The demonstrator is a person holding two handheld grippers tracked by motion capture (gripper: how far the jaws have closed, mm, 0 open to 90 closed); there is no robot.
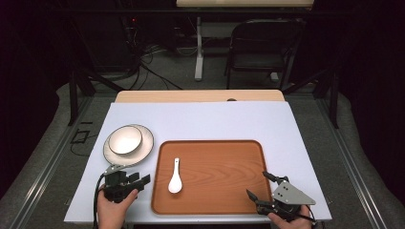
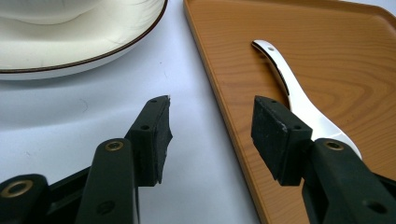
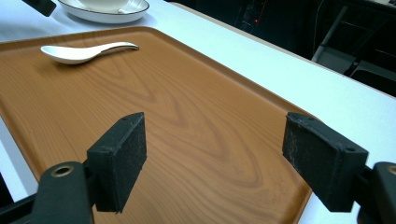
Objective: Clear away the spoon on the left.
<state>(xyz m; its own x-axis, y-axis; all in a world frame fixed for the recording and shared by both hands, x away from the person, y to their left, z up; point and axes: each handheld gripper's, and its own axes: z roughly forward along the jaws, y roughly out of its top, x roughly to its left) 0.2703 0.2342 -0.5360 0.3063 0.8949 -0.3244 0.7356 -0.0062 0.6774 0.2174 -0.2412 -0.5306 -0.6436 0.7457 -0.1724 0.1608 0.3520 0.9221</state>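
Note:
A white ceramic spoon (image 1: 175, 177) (image 2: 299, 98) (image 3: 81, 52) lies on the left part of a brown wooden tray (image 1: 224, 167) (image 2: 336, 56) (image 3: 187, 121). Left of the tray a white bowl (image 1: 125, 140) sits on a dark-rimmed white plate (image 1: 144, 149) (image 2: 93, 51) (image 3: 109, 16). My left gripper (image 1: 142, 180) (image 2: 210, 128) is open, low over the tray's left edge, just short of the spoon. Over the tray's near right corner my right gripper (image 1: 260, 186) (image 3: 215, 154) stands wide open with nothing between its jaws.
A white table cover (image 1: 200, 119) lies over the tabletop, with its front edge close to both hands. Beyond the table stand a black folding chair (image 1: 260, 45), a desk leg and floor cables.

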